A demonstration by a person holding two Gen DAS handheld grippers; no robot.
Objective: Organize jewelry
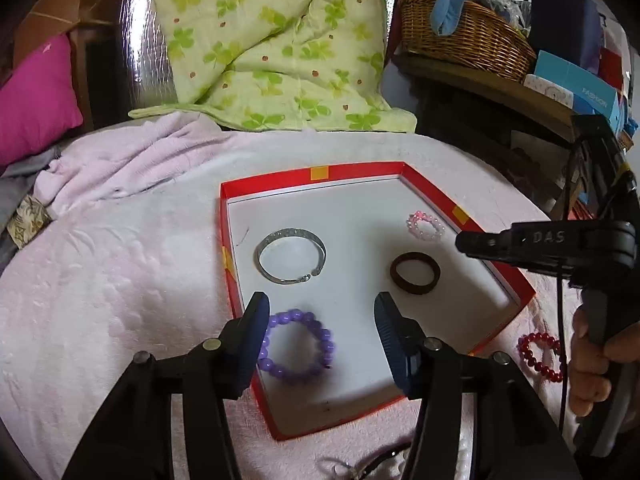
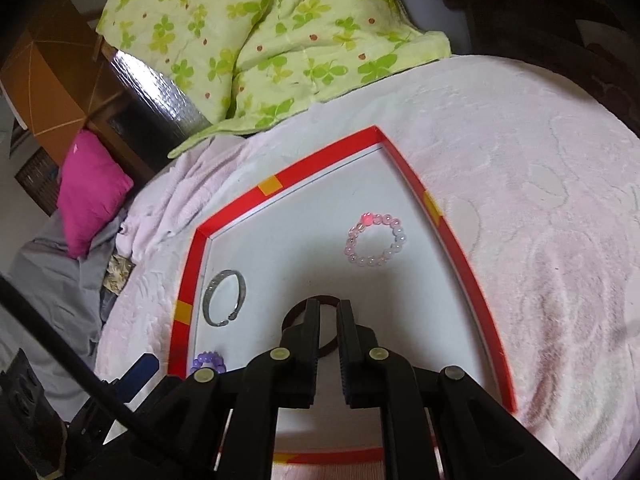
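The red bead bracelet [image 1: 541, 357] is the one piece visible outside the red-walled box lid [image 1: 424, 184]; it lies on the pink blanket [image 1: 120, 280] of the bed, just beside the lid's near right wall and close to the hand gripping the right tool. Inside the lid lie a silver bangle [image 1: 291, 255] toward the left wall, a pale pink bead bracelet [image 1: 425, 225] toward the far right corner, a dark brown ring bangle [image 1: 415, 273] near the right wall, and a purple bead bracelet [image 1: 297, 346] at the near left. The left gripper [image 1: 320, 320] has its fingers spread wide, hanging over the purple bracelet and gripping nothing. The right gripper [image 2: 328, 310] has its fingers drawn close with a narrow gap, empty, their tips over the brown ring. Judging by position, the right gripper is far nearer the red bracelet, which lies behind and to the right of its fingers, so it would need to pull back over the lid's wall.
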